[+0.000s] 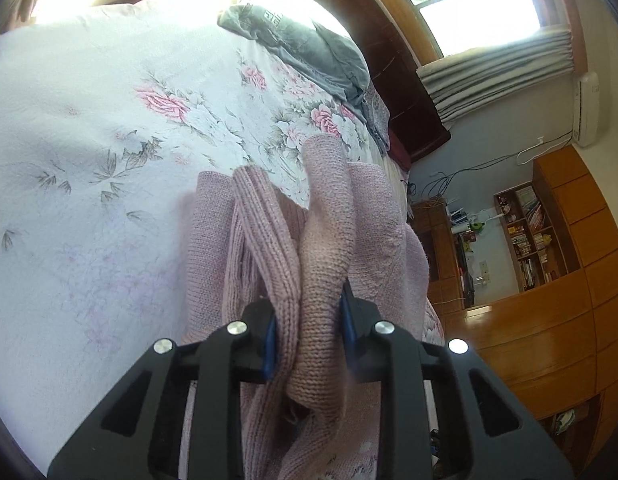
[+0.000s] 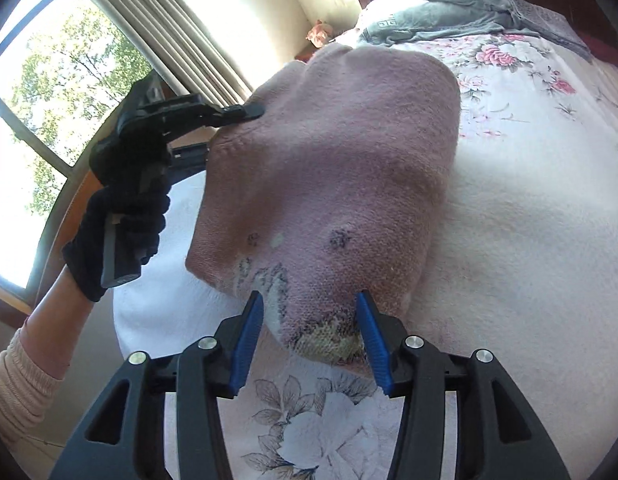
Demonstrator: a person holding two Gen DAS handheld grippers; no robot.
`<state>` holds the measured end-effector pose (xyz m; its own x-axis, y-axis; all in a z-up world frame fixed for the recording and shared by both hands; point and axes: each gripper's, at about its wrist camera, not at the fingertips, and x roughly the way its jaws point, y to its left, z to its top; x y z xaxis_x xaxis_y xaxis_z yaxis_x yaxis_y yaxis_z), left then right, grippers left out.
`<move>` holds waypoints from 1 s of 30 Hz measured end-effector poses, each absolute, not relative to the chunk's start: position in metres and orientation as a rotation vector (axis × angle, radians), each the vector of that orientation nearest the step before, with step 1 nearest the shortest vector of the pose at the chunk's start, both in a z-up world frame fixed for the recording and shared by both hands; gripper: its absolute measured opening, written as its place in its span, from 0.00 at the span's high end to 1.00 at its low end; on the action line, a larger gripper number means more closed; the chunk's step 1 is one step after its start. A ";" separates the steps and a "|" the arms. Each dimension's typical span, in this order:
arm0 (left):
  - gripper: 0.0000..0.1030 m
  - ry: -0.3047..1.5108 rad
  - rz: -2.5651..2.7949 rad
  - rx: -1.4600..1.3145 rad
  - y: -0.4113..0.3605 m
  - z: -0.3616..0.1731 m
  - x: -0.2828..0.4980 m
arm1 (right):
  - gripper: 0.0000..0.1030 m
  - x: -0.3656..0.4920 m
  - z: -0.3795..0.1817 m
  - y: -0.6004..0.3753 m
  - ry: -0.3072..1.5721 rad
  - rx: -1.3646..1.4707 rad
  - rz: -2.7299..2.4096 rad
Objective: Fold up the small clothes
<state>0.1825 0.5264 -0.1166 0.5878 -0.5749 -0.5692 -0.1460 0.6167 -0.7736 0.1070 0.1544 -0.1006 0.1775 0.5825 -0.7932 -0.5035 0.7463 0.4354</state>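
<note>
We've got the soft, floppy pink knit sweater (image 2: pixel 329 152) bunched in the left hand-held gripper (image 1: pixel 307 332) at 12 o'clock; right hand-held gripper (image 2: pixel 311 332) gapes w/ hem between its fingers.

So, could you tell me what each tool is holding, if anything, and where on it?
The left tool is shut on bunched folds of the pink knit sweater at its edge. The right tool is open, its fingers straddling the patterned near edge.

The sweater (image 2: pixel 329 168) is lying on the bed (image 2: pixel 529 240), its near edge sitting between the right gripper (image 2: pixel 311 336)'s fingers, its left edge in the left gripper (image 2: pixel 253 111). A folded garment (image 2: pixel 449 16) is resting behind it by the headboard (image 1: pixel 393 52).
</note>
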 end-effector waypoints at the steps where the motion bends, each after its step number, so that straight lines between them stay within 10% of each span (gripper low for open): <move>1: 0.77 0.938 -0.275 -0.886 0.530 -0.120 0.178 | 0.52 0.108 -0.104 0.154 1.167 0.085 0.763; 15: 0.55 1.012 -0.258 -0.814 0.541 -0.109 0.137 | 0.51 0.108 -0.113 0.136 1.209 0.127 0.710; 19: 0.49 1.008 -0.294 -0.808 0.532 -0.097 0.088 | 0.30 0.104 -0.110 0.133 1.229 0.164 0.706; 25: 0.44 1.072 -0.308 -0.751 0.500 -0.111 0.053 | 0.29 0.116 -0.131 0.138 1.308 0.209 0.673; 28: 0.71 1.140 -0.264 -0.715 0.492 -0.132 0.056 | 0.34 0.124 -0.148 0.138 1.371 0.316 0.708; 30: 0.87 1.167 -0.241 -0.695 0.493 -0.140 0.057 | 0.58 0.126 -0.151 0.137 1.382 0.320 0.706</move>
<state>0.0572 0.4926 -0.1403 0.3962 -0.5163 -0.7592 -0.1739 0.7697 -0.6142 0.1260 0.1368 -0.1507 0.0273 0.6239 -0.7810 -0.2672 0.7574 0.5957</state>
